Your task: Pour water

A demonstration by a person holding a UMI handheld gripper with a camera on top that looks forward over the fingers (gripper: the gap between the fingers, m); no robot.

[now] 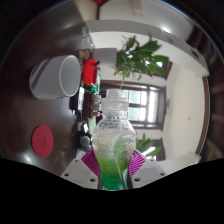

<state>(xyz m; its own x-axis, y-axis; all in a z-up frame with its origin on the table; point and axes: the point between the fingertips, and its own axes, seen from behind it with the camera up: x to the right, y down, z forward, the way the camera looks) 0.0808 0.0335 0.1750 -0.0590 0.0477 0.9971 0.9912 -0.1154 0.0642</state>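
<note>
Green-tinted bottle [116, 150] clamped between gripper [116, 163] pads, white cup [55, 76] beyond

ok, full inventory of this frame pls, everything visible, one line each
plastic bottle: 1, clear with white cap and green liquid or label at the bottom, upright between the pads
white mug: 1, white with grey inside, beyond the bottle, lying on its side as the view shows it
red disc: 1, red, round and flat, near the mug, on the table
red-capped container: 1, red with dark parts, beside the mug; exact kind unclear
potted plant: 1, green leaves, beyond the bottle
window or glazed door: 1, dark frame, behind the plant
tongs: 1, pink pads pressed on both sides of the bottle
</note>
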